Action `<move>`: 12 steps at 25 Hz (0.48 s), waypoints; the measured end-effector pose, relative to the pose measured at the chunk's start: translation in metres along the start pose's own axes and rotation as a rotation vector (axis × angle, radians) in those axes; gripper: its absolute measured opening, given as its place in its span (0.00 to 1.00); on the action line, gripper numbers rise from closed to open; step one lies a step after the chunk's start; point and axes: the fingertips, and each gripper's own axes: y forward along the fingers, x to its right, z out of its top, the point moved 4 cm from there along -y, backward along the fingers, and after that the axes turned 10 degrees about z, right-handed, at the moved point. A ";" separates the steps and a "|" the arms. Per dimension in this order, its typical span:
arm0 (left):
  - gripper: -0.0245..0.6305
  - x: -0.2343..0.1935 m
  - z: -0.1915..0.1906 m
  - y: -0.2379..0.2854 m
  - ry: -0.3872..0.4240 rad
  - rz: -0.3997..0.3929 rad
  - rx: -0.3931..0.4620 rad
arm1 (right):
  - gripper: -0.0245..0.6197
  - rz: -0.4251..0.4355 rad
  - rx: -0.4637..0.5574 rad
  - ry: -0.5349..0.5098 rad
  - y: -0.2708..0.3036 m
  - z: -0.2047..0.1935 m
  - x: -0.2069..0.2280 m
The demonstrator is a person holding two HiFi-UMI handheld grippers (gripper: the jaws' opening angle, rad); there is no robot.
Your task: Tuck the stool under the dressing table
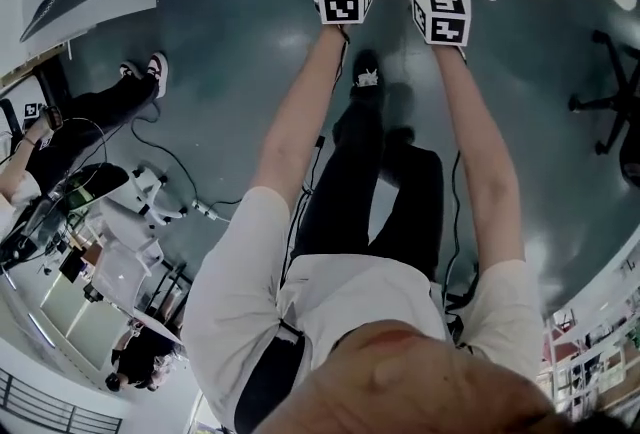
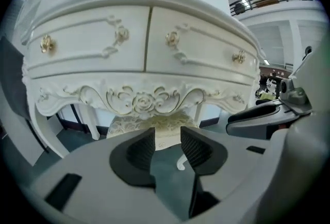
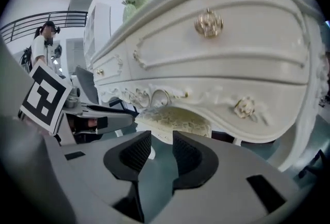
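The dark teal floor point(image 1: 230, 72) spreads beneath everything. At twelve o'clock ahead of me stands the white carved wooden dressing table with gold knobs point(image 2: 144, 42), two drawers facing me and a scrolled apron hanging below them. The cream, lace-patterned cushioned stool point(image 2: 154, 124) sits under that apron, between the table's legs. The front edge of its seat shows just past my fingertips at twelve o'clock in both gripper views. My left gripper point(image 2: 167, 136) and my right gripper point(image 3: 162, 140) are held side by side, the right at three o'clock of the left, both aimed at the table. Each pair of fingers stands apart and grips nothing; only floor shows through the gaps.
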 end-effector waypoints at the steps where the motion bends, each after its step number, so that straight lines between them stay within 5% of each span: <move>1: 0.29 0.003 0.010 -0.014 -0.002 -0.001 -0.003 | 0.27 0.002 -0.003 0.007 -0.014 0.007 -0.008; 12: 0.29 0.020 0.109 -0.179 -0.033 0.037 -0.020 | 0.27 0.036 -0.103 0.046 -0.163 0.062 -0.102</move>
